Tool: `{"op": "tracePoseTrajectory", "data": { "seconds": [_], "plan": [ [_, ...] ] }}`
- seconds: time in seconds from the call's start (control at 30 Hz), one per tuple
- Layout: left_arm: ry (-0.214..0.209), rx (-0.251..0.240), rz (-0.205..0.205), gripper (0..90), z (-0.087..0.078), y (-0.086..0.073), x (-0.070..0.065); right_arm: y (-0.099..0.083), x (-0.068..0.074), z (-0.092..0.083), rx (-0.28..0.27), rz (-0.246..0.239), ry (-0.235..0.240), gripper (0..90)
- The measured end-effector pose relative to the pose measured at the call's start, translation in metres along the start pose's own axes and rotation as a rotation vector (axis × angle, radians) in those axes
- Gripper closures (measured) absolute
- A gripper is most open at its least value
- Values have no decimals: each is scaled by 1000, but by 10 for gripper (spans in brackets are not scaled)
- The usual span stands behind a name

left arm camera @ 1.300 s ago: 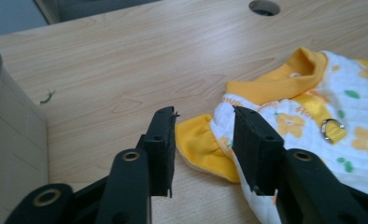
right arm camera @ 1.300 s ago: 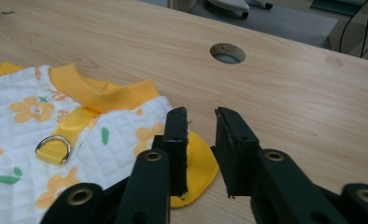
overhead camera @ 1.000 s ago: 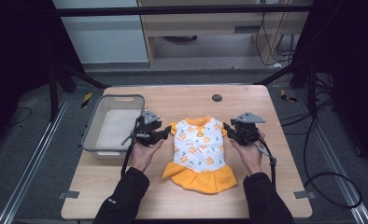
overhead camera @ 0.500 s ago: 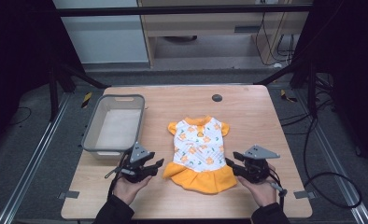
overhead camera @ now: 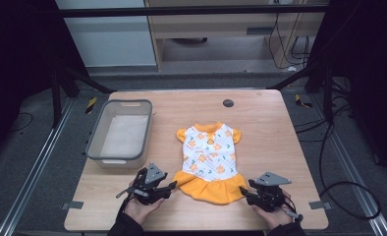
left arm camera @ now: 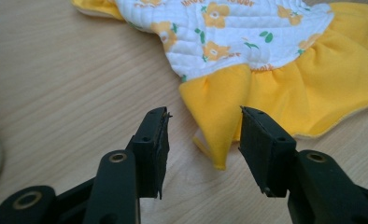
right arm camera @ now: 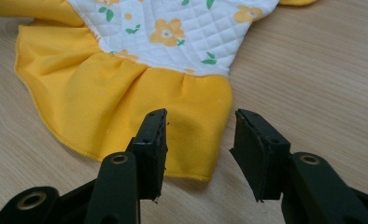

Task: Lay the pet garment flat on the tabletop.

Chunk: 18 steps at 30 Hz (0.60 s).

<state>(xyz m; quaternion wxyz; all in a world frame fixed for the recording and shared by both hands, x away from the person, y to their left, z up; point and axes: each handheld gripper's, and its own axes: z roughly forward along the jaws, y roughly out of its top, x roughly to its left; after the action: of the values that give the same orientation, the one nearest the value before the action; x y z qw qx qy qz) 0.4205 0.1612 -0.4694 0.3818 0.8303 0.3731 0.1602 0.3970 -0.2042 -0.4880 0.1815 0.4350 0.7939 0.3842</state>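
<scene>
Currently, both grippers are sitting at the near edge of the table [overhead camera: 290, 147], each aimed at a bottom corner of the small dress [overhead camera: 208, 157]. The left gripper [left arm camera: 203, 135] is standing with jaws apart around the hem's left corner point, pads not pressing on the cloth. The right gripper [right arm camera: 198, 140] is likewise standing with jaws parted at the hem's right corner; its jaws have just been opening, and the yellow fabric is lying between and just ahead of them, ungripped.

The dress is lying flat and face up in the middle of the table, yellow skirt toward the person, collar away. To its left, apart from it, the grey bin [overhead camera: 96, 147] is standing with nothing visible inside.

Judgement: the garment is spread out, and no fold or lift is begun; seizing both hem corners appears to be the step in hand.

Lettering is showing on the printed bodice, too small and blurred to read.
</scene>
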Motion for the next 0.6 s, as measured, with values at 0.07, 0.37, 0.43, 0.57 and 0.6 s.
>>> {"op": "tracePoseTrajectory", "data": {
  "seconds": [0.07,0.37,0.43,0.57,0.6],
  "plan": [
    [-3,10,13,521,3,-1,-3,0,1,3,10,2,12,543],
    [-12,55,1,656,15,-1,-4,0,3,11,86,-10,12,636],
    [-20,54,-12,738,15,1,-2,0,3,11,102,-9,20,710],
    [-38,22,-30,816,10,4,0,1,1,9,99,0,42,822],
    [-38,14,-34,822,9,5,0,2,-1,8,99,1,46,831]
  ]
}}
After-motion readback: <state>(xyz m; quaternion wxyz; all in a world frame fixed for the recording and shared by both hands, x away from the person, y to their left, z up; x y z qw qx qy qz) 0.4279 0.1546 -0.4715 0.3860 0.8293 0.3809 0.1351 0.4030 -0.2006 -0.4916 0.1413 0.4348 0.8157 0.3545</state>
